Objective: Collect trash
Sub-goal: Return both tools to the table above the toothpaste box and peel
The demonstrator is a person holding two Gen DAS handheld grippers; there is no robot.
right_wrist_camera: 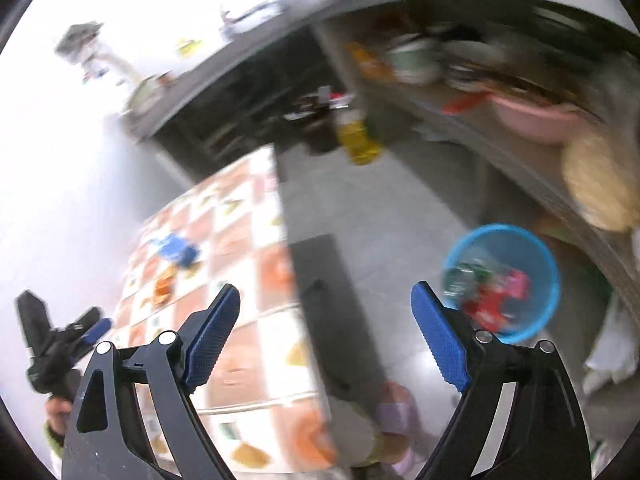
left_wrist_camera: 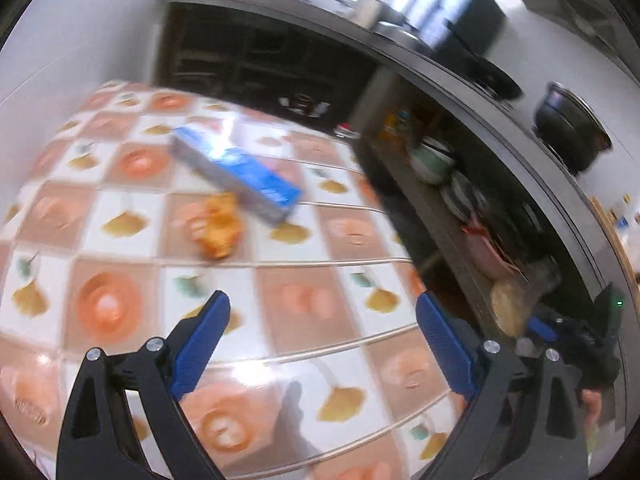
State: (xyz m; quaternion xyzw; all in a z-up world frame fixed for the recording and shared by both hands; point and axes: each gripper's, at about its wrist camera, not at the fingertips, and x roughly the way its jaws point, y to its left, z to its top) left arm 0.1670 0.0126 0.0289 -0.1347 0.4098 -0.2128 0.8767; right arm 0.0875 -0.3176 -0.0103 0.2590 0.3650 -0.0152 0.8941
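Note:
A long blue box (left_wrist_camera: 240, 170) lies on the patterned tablecloth (left_wrist_camera: 120, 304), with a crumpled orange wrapper (left_wrist_camera: 218, 226) just in front of it. My left gripper (left_wrist_camera: 322, 312) hovers open over the table, short of both, with nothing between its blue pads. My right gripper (right_wrist_camera: 326, 304) is open and empty, high above the table's edge and the floor. A blue bin (right_wrist_camera: 506, 280) on the floor holds red, pink and green trash. The box (right_wrist_camera: 176, 250) and wrapper (right_wrist_camera: 164, 286) show small in the right wrist view, as does the left gripper (right_wrist_camera: 96, 330) in a hand.
A dark counter (left_wrist_camera: 460, 92) runs along the right, with pots on top and shelves of bowls (left_wrist_camera: 432, 160) and a pink basin (right_wrist_camera: 536, 118) below. A yellow oil bottle (right_wrist_camera: 358, 138) stands on the grey floor. A dark stool (right_wrist_camera: 328, 320) stands beside the table.

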